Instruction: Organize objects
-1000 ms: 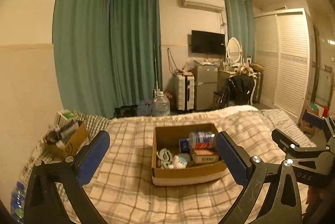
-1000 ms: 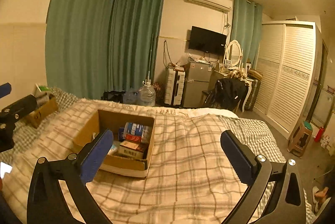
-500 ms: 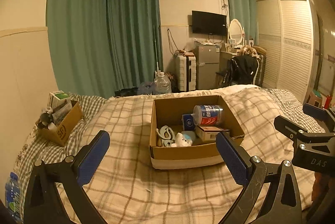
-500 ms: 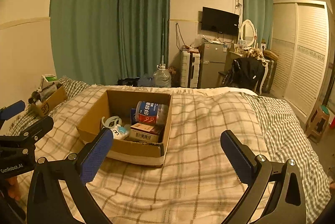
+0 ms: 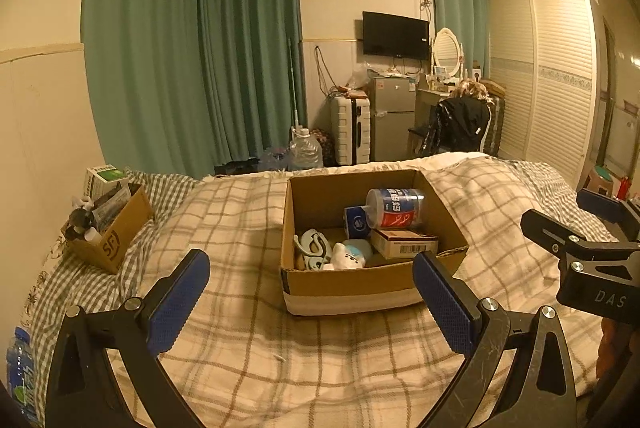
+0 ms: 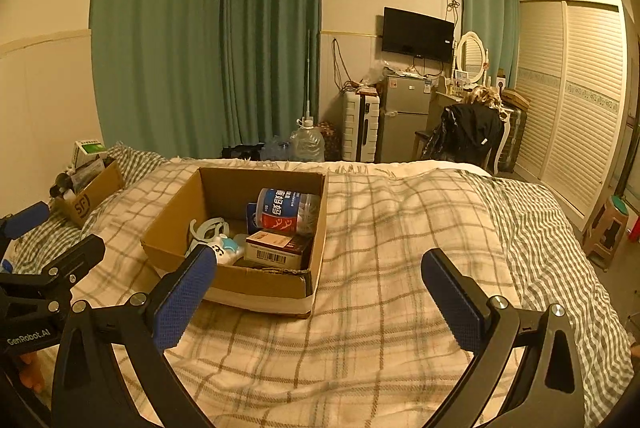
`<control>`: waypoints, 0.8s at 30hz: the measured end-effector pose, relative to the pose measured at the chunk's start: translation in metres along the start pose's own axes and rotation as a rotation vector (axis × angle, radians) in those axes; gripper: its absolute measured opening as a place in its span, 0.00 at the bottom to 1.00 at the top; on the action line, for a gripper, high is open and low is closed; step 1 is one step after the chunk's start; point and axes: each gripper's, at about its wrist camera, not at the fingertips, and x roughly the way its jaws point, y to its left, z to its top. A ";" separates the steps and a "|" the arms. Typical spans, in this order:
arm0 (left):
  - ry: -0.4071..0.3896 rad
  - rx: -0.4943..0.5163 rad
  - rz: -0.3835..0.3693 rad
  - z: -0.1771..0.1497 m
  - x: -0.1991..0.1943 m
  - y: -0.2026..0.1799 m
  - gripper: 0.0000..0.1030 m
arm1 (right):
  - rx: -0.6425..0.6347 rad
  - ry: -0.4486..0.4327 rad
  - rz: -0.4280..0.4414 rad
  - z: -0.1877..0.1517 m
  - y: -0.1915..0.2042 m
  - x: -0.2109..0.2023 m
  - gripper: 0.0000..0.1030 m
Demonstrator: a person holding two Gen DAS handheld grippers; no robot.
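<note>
Your right claw (image 5: 592,224) shows only partly at the edge of the left view, rest cut off. The small box (image 5: 114,236) by the wall has bits inside too cluttered to tell apart; same for the bottle (image 5: 18,368) at the bed's lower-left edge, mostly out of frame. The big cardboard box (image 5: 356,288) sits mid-bed on the plaid blanket (image 6: 400,268), open top. Inside: blue/red can (image 5: 394,207) lying on its side atop a small blue pack (image 5: 356,222), barcode carton (image 5: 404,242) in front, pale clips (image 5: 312,248) and a white-blue toy (image 5: 348,256) to the left. Left claw (image 5: 308,304) hangs wide w/ nothing in it, just short of the box. Right claw also wide, empty, over bare blanket beside the box.
</note>
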 end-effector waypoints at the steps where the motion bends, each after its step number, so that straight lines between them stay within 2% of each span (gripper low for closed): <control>1: 0.003 -0.005 0.000 0.000 0.001 0.001 1.00 | -0.001 0.002 -0.001 0.000 0.000 0.001 1.00; 24: 0.009 -0.006 0.008 -0.001 0.000 0.002 1.00 | -0.011 0.014 -0.009 -0.001 0.003 0.004 1.00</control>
